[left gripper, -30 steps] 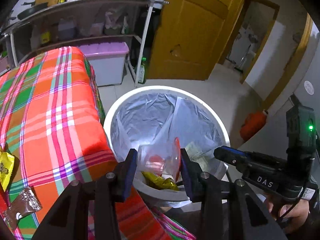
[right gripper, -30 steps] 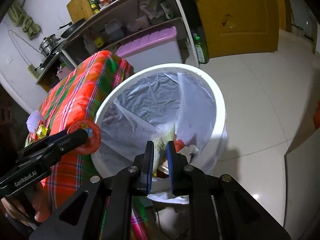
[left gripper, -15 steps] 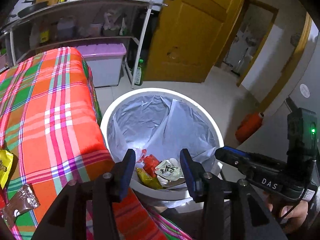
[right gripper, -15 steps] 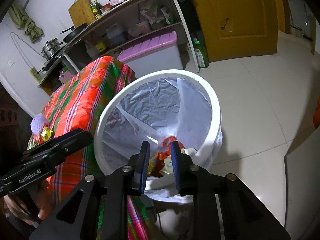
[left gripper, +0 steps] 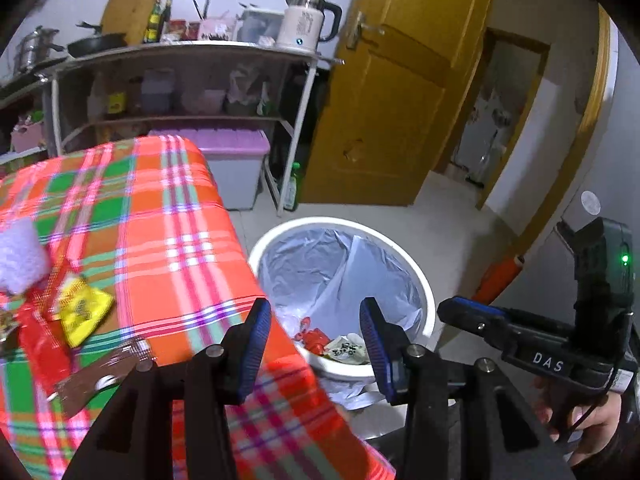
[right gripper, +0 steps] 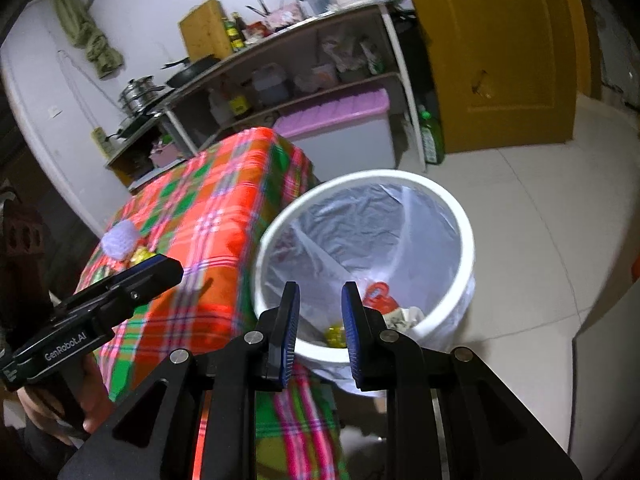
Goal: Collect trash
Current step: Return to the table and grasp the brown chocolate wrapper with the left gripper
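Note:
A white trash bin (left gripper: 424,292) lined with a clear bag stands beside the table; it also shows in the right wrist view (right gripper: 466,236). Red, white and yellow wrappers (left gripper: 340,344) lie at its bottom. My left gripper (left gripper: 316,340) is open and empty over the table's edge next to the bin. My right gripper (right gripper: 320,320) is open and empty above the bin's near rim. On the plaid tablecloth (left gripper: 168,240) lie a yellow wrapper (left gripper: 82,310), a red wrapper (left gripper: 40,344), a brown wrapper (left gripper: 100,380) and a white foam net (left gripper: 18,256).
A metal shelf unit (left gripper: 180,92) with kitchenware and a kettle (left gripper: 308,24) stands behind the table. A purple-lidded storage box (left gripper: 236,168) and a green bottle (left gripper: 292,188) sit on the floor. A yellow wooden door (left gripper: 396,100) is at the back.
Both grippers let go of their trash, which fell into the bin. The left gripper then pulled back and swung left toward the table; the right gripper opened wider.

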`<state>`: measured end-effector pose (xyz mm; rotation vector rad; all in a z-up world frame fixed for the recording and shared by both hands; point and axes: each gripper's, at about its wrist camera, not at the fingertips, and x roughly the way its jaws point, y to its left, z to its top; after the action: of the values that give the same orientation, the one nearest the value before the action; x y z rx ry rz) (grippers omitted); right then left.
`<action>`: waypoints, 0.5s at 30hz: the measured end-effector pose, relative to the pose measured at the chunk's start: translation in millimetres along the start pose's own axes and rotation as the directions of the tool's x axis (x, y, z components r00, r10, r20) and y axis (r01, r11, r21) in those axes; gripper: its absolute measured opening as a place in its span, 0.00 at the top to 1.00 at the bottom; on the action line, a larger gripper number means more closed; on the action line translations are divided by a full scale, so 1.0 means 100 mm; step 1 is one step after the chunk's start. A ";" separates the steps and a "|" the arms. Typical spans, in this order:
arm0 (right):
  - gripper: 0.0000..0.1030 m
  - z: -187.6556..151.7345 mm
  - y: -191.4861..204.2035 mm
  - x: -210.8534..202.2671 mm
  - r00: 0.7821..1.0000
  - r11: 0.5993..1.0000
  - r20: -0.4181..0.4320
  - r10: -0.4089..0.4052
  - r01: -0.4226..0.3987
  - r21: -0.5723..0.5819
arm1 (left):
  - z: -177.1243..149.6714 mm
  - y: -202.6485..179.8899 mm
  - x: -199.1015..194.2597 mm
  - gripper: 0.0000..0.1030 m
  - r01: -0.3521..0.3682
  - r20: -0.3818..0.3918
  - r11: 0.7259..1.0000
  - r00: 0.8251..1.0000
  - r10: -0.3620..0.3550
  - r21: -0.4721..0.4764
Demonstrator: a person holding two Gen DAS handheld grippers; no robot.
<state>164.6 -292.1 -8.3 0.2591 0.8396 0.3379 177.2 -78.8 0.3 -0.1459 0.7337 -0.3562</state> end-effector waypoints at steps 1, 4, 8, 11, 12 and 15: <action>0.78 0.00 0.04 -0.02 1.000 1.000 0.005 0.004 -0.004 -0.010 | -0.01 0.03 -0.06 0.56 -0.006 0.009 1.000 1.000 0.006 -0.001; 0.78 -0.01 0.19 -0.10 0.999 0.999 0.020 0.026 -0.026 -0.043 | -0.05 0.10 -0.25 0.56 -0.030 0.037 1.000 0.999 0.030 -0.007; 0.78 -0.02 0.41 -0.14 0.998 0.995 0.026 0.061 -0.059 -0.084 | -0.13 0.22 -0.46 0.56 -0.062 0.064 0.998 0.996 0.062 -0.013; 0.73 -0.05 0.58 -0.14 0.996 0.990 0.025 0.084 -0.081 -0.113 | -0.20 0.32 -0.61 0.56 -0.083 0.077 0.996 0.993 0.085 -0.026; 0.71 -0.05 0.63 -0.13 0.996 0.989 0.023 0.090 -0.087 -0.118 | -0.23 0.37 -0.66 0.56 -0.092 0.081 0.995 0.992 0.094 -0.032; 0.66 -0.07 0.75 -0.11 0.994 0.985 0.017 0.112 -0.109 -0.136 | -0.29 0.48 -0.80 0.56 -0.113 0.093 0.992 0.989 0.118 -0.051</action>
<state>138.0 -226.7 21.6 0.1836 0.7757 0.4927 116.0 -4.7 16.7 -0.1614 0.6527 -0.2207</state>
